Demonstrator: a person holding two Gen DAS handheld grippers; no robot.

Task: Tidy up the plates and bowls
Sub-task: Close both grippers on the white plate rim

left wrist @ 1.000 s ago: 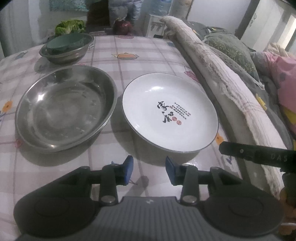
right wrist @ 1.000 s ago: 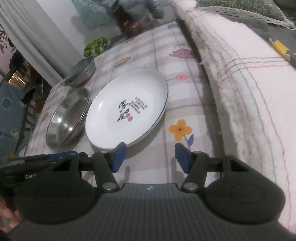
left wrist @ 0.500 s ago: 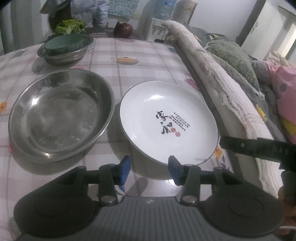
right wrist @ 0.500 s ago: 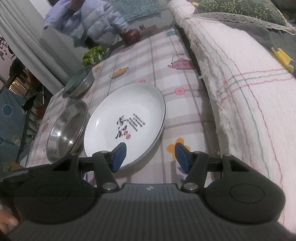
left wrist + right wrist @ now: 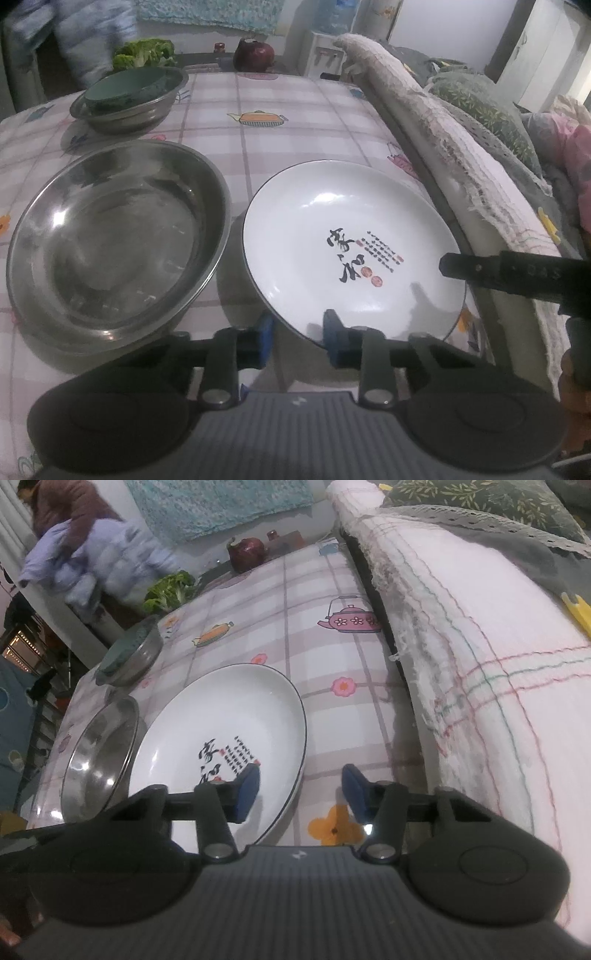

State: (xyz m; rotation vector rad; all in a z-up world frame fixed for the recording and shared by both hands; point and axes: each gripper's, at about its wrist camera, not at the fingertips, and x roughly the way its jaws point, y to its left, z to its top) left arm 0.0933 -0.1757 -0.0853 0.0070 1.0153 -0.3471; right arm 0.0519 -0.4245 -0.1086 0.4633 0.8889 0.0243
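The right gripper [image 5: 301, 792] is reaching over the near rim of the white plate [image 5: 221, 716], its jaws having just been closing with the rim between them; the left blue finger [image 5: 246, 788] is hanging over the plate's inside, the right one [image 5: 352, 794] outside it over the checked cloth of the worktop [image 5: 314, 635]. Whether the pads are pressing the rim cannot be told. A steel basin [image 5: 99, 753] is lying just left of the plate, a smaller steel bowl [image 5: 131, 655] farther back. A person in a brown top [image 5: 70, 506] is handling a pale jacket beyond the worktop.
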